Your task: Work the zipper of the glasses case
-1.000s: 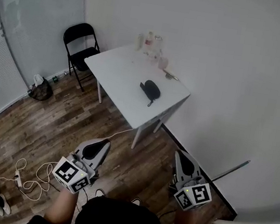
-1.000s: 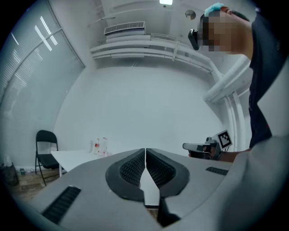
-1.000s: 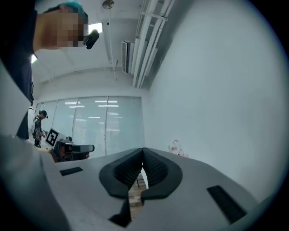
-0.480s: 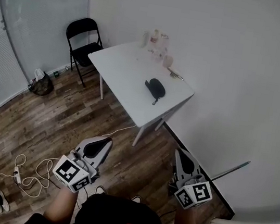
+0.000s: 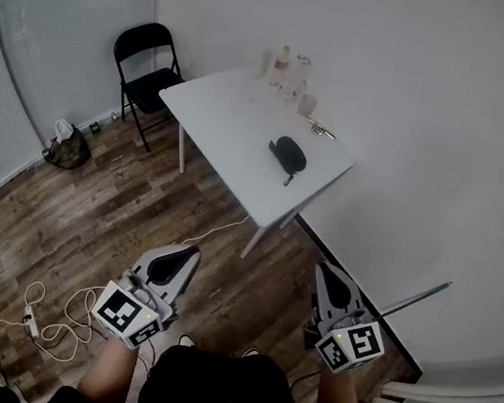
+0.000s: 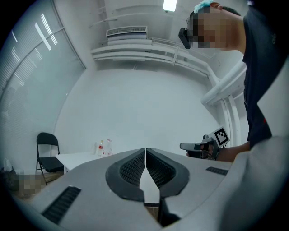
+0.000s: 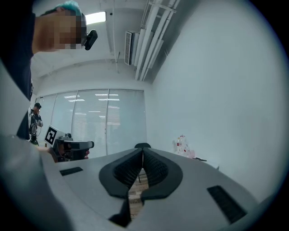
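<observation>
The black glasses case (image 5: 288,154) lies on a white table (image 5: 236,122) by the wall, its zipper pull pointing toward the table's near edge. I stand on the wood floor well short of the table. My left gripper (image 5: 190,252) is held level at the lower left, jaws shut with nothing between them. My right gripper (image 5: 321,270) is at the lower right, likewise shut and empty. In the left gripper view the jaw pads (image 6: 145,155) meet, and the right gripper (image 6: 198,146) shows beside them. In the right gripper view the pads (image 7: 142,155) meet too.
Bottles and small items (image 5: 286,78) stand at the table's far corner. A black folding chair (image 5: 145,65) is left of the table. A cable and power strip (image 5: 44,315) lie on the floor at the left. A dark bag (image 5: 66,149) sits by the glass wall.
The whole view has shifted: table and case sit slightly further right and nearer as I step toward them. Both grippers stay shut in the same pose.
</observation>
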The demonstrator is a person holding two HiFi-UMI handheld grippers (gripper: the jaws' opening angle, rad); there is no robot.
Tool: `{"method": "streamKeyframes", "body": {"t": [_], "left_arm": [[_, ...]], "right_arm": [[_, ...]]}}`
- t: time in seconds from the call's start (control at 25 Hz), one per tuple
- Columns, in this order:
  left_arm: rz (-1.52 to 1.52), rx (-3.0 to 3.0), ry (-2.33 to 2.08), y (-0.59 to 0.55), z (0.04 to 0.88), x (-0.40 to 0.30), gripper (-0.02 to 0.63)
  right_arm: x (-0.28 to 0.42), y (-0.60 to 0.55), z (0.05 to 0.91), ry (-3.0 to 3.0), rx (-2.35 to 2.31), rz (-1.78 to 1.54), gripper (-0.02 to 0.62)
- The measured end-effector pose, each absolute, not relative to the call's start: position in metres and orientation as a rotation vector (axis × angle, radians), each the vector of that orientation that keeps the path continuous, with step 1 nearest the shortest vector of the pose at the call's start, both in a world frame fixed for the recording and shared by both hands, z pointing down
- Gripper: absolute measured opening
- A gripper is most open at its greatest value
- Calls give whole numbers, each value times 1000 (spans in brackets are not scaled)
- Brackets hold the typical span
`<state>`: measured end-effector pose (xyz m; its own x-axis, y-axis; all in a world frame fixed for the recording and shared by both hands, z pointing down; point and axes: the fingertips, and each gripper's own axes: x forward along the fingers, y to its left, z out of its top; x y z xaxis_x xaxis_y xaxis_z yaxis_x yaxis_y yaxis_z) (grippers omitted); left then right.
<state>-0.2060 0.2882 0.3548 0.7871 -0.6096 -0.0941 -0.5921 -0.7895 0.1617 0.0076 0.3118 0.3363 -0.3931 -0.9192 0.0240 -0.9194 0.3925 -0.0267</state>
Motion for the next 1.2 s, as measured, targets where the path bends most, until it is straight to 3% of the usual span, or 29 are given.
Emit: {"method": "streamKeyframes", "body": {"t": [0.68, 1.2], "left_arm": [[-164, 2802, -928, 213, 382, -162, 26], [-146, 2773, -1030, 115, 351, -38, 26]], "right_arm": [[36, 250, 387, -2567, 1678, 176, 20], [150, 115, 390, -2690, 1569, 216, 20]]}}
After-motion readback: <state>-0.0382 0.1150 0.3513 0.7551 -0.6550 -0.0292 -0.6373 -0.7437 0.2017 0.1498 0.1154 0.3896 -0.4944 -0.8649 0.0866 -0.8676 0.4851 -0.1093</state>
